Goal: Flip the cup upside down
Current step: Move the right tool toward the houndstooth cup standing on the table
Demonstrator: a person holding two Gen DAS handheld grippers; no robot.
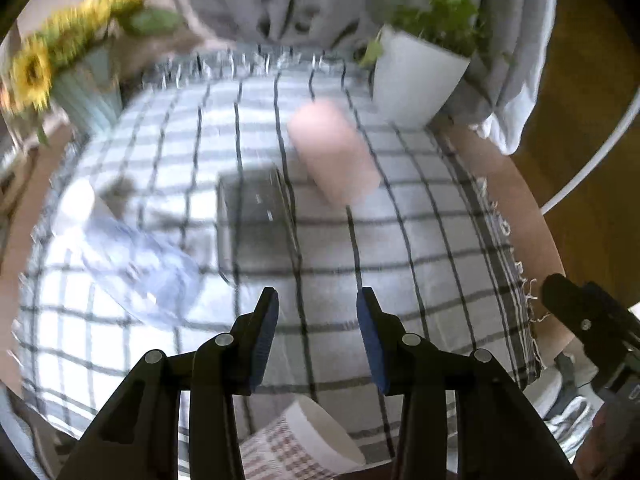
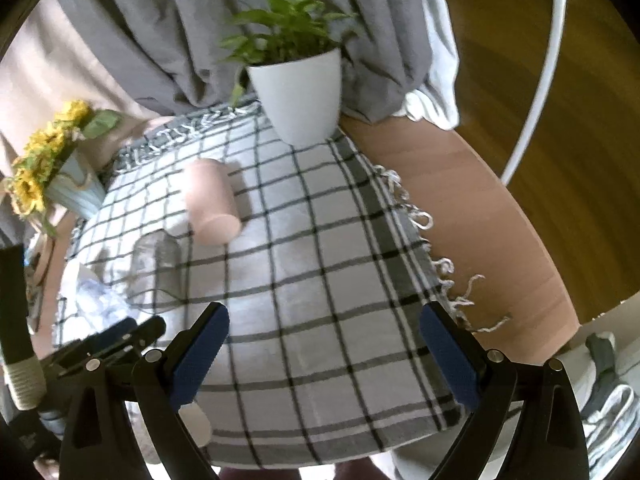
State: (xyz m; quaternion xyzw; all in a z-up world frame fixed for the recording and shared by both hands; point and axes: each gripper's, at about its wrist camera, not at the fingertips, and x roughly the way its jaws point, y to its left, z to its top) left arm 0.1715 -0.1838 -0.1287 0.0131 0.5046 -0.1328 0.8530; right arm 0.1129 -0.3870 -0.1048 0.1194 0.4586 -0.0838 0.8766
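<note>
Hovering above a round wooden table (image 2: 472,200) draped in a grey-and-white checked cloth (image 2: 320,280), both tools hang empty, jaws apart. The cup to be flipped appears to be the pale pink cylindrical cup (image 2: 210,204), which seems to stand upright though motion blur makes that uncertain; it sits on the cloth at about 11 o'clock from the right tool (image 2: 322,344), well apart from it. In the left wrist view the same cup lies at about 12 o'clock from the left tool (image 1: 318,334), beyond a clear glass tumbler (image 1: 256,220).

Risks, as judged from here: the glass sits just beside the pink cup, so a wide approach could knock it over; the loose cloth could bunch under a sliding cup; and the white ceramic plant pot (image 2: 298,96) stands near, behind the cup. A crumpled clear plastic bag (image 1: 132,264) lies at 10 o'clock from the left tool, and a vase of yellow sunflowers (image 1: 60,64) stands at the far left edge.

Both tools tilt down toward the cloth; the left one's gap is narrower than the right one's.
</note>
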